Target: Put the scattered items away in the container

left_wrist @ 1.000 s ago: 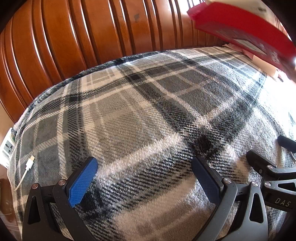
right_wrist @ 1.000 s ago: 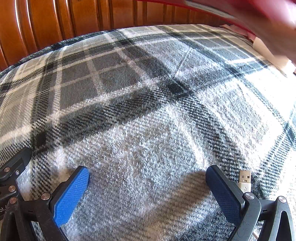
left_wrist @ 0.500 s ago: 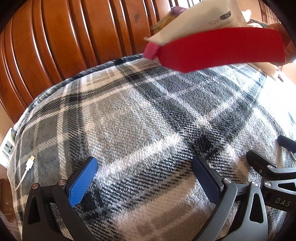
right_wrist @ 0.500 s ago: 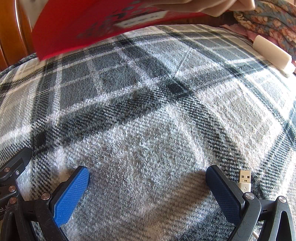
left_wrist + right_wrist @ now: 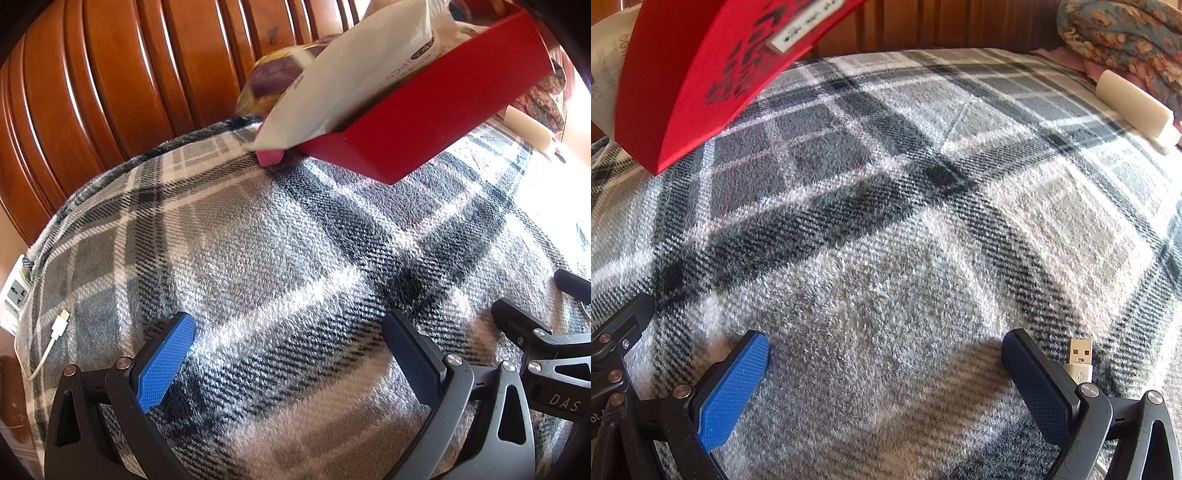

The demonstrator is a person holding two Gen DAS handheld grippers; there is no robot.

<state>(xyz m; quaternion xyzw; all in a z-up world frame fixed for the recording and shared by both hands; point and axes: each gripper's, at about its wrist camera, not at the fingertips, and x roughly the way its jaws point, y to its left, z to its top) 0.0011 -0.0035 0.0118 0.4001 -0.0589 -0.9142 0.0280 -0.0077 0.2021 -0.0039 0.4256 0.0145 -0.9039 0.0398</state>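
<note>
Both hand-held grippers are resting low over the grey plaid fleece blanket (image 5: 280,258) on the bed. The left hand-held gripper (image 5: 288,350) and the right hand-held gripper (image 5: 886,373) are gaping wide, holding nothing. A red rectangular box (image 5: 424,122) is tilting above the blanket's far side, with a white plastic pouch (image 5: 351,74) spilling over its lower edge.

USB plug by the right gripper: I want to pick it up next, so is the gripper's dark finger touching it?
Apart. In the right wrist view a thin strip of plaid blanket shows between the USB plug and the right gripper's dark finger.
</note>
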